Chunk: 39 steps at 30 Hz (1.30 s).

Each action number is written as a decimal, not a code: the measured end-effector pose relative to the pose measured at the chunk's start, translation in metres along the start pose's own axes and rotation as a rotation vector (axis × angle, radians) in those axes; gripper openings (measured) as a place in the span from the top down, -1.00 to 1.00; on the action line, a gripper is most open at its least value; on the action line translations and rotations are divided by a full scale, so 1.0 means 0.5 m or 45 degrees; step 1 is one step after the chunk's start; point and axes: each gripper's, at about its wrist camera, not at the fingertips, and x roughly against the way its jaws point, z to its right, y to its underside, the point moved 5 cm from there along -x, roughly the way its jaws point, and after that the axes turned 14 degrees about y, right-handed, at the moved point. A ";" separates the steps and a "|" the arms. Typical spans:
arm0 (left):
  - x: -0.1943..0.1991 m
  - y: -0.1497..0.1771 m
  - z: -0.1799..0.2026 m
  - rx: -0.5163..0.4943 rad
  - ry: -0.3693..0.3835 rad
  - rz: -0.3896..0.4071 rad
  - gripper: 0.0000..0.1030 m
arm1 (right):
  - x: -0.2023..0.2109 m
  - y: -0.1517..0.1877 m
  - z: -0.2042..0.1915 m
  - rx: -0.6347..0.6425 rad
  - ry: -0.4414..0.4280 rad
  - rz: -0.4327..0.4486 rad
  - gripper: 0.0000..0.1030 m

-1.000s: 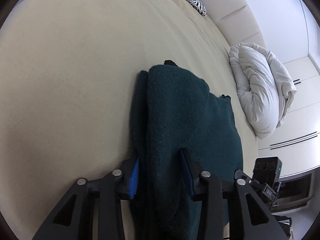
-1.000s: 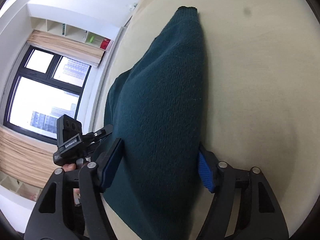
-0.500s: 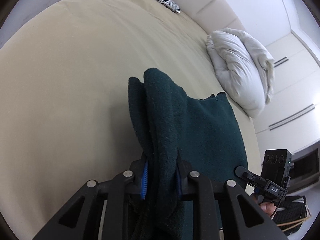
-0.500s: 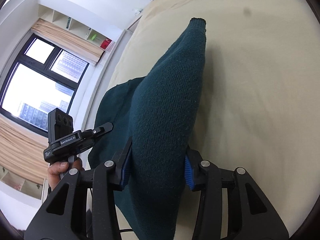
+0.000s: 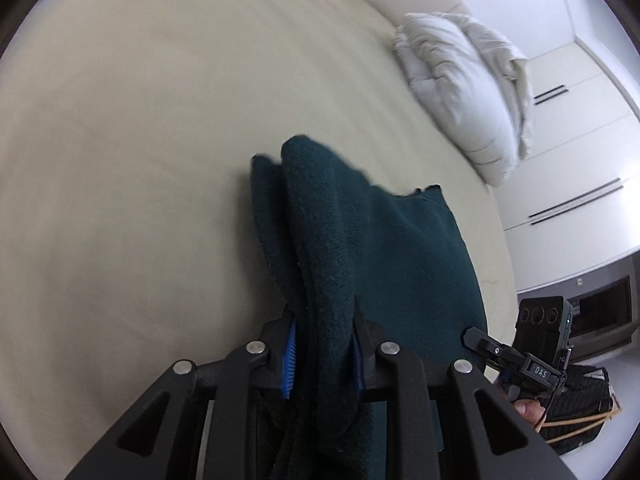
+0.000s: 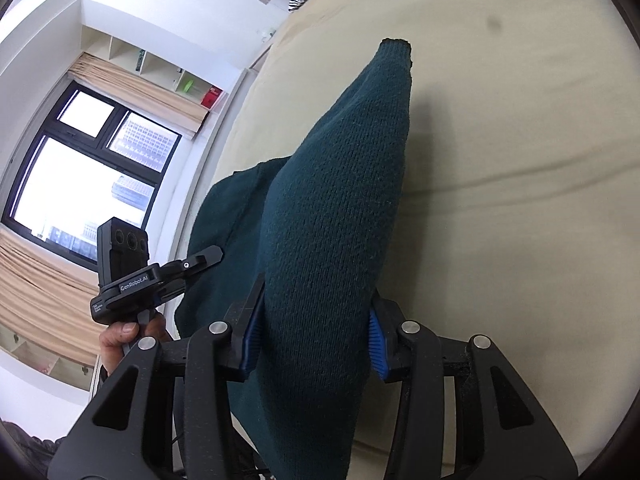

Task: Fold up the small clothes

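Clearly the dark green knit sweater [image 6: 336, 208] is soft, thick and fairly light, so it sags wherever we leave it unsupported; bunched edges give the surest hold. We have the left gripper [image 5: 322, 350] clamped on a folded ridge, fingers [image 5: 289, 350] pressing both sides. Our right gripper [image 6: 312, 344] likewise pinches a thick roll. Its far end trails over the bed [image 5: 140, 140].

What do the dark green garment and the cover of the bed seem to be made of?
The garment looks like knitted wool or acrylic yarn: matte, slightly fuzzy, with fine rows of stitches showing. The bed cover looks like smooth woven cotton or similar: matte beige, with soft shallow creases. The exact fibre of either cannot be told.
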 end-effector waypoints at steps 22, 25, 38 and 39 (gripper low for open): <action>0.058 0.046 -0.003 0.019 0.014 0.151 0.29 | 0.075 0.011 0.075 -0.095 0.123 0.134 0.07; 0.059 0.058 0.000 0.020 0.012 0.152 0.27 | 0.038 0.023 0.065 -0.106 0.144 0.095 0.07; 0.035 0.085 -0.021 0.028 0.010 0.099 0.03 | -0.048 0.023 0.083 -0.170 0.021 -0.021 0.08; 0.033 0.086 -0.022 0.031 0.009 0.099 0.03 | -0.051 0.018 0.081 -0.163 0.030 -0.013 0.14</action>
